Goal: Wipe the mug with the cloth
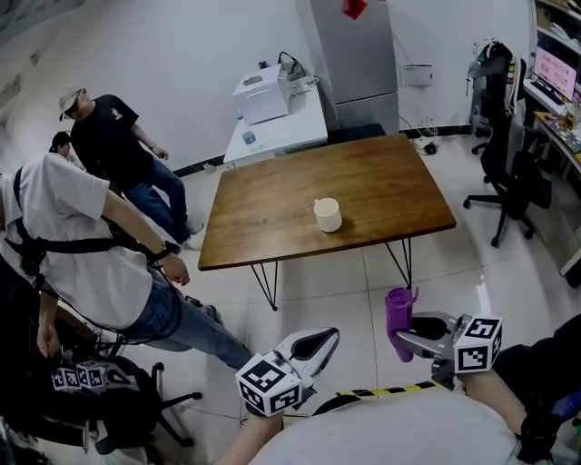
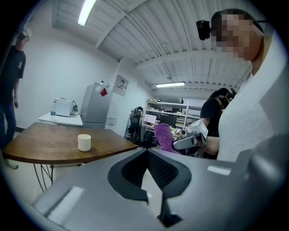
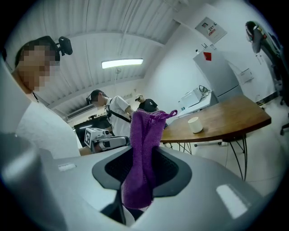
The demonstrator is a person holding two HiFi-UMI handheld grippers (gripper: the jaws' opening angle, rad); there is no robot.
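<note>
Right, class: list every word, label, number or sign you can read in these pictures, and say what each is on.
No text here is legible.
Wall notice: print too small to read.
Red tag on the grey cabinet: no writing visible.
Monitor: screen blurred, unreadable.
Black T-shirt: small white logo, too small to read.
Marker cubes: black-and-white patterns, not words.

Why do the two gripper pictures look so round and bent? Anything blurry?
Both gripper views: fisheye lenses bow the table and blacken the corners. Right gripper view: the ceiling lamp glares white; the cloth looks fairly crisp. Head view: straighter, evenly lit, mug sharp.
</note>
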